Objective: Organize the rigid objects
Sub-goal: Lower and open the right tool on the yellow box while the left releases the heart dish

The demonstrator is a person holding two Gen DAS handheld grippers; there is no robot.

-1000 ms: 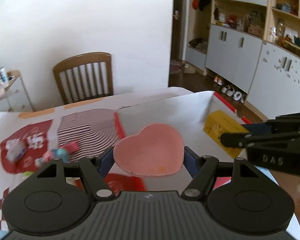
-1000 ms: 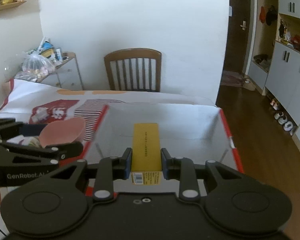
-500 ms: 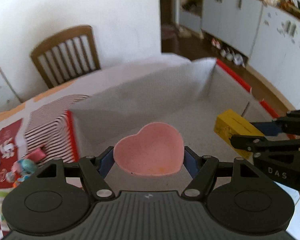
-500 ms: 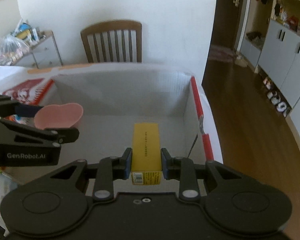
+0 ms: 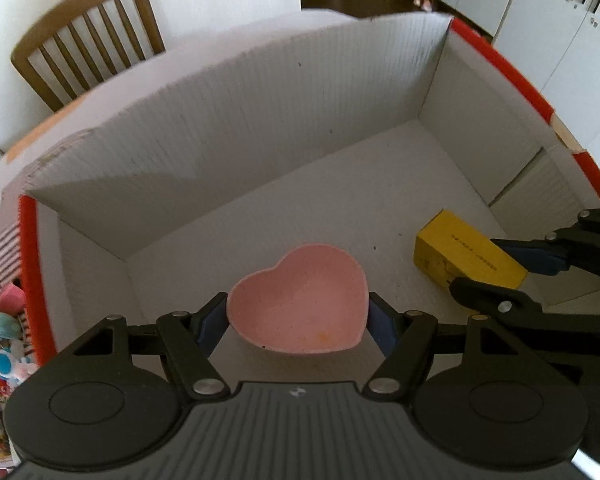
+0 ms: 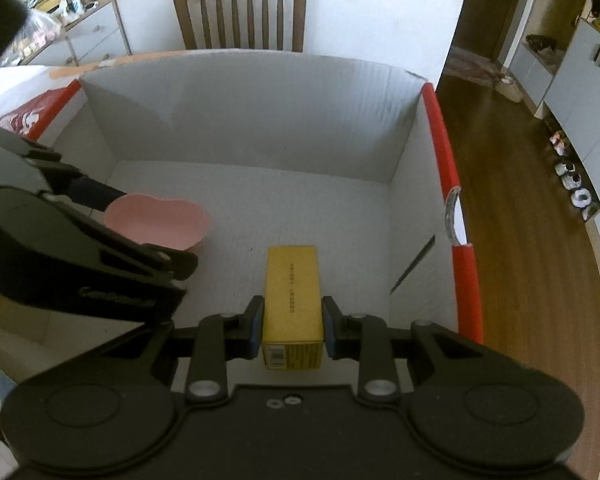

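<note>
My left gripper (image 5: pixel 298 322) is shut on a pink heart-shaped dish (image 5: pixel 300 300), its pads pressing both sides, and holds it low inside a large white cardboard box (image 5: pixel 260 112) with red rims. In the right wrist view the dish (image 6: pixel 156 222) shows at left with the left gripper (image 6: pixel 140 236) on it. My right gripper (image 6: pixel 293 330) is shut on a long yellow carton (image 6: pixel 293 296), also held down inside the box (image 6: pixel 240 120). From the left wrist view the carton (image 5: pixel 464 254) sits to the right in the right gripper (image 5: pixel 512 276). Whether either object touches the box floor I cannot tell.
A wooden chair (image 6: pixel 240 12) stands behind the table. Small colourful toys (image 5: pixel 2 336) lie outside the box's left wall. A drawer unit with clutter (image 6: pixel 80 24) is at far left, cabinets and wooden floor (image 6: pixel 520 220) to the right.
Both grippers have tipped downward and sunk from above the table into the box, still holding the dish and the carton. The box walls now fill both views.
</note>
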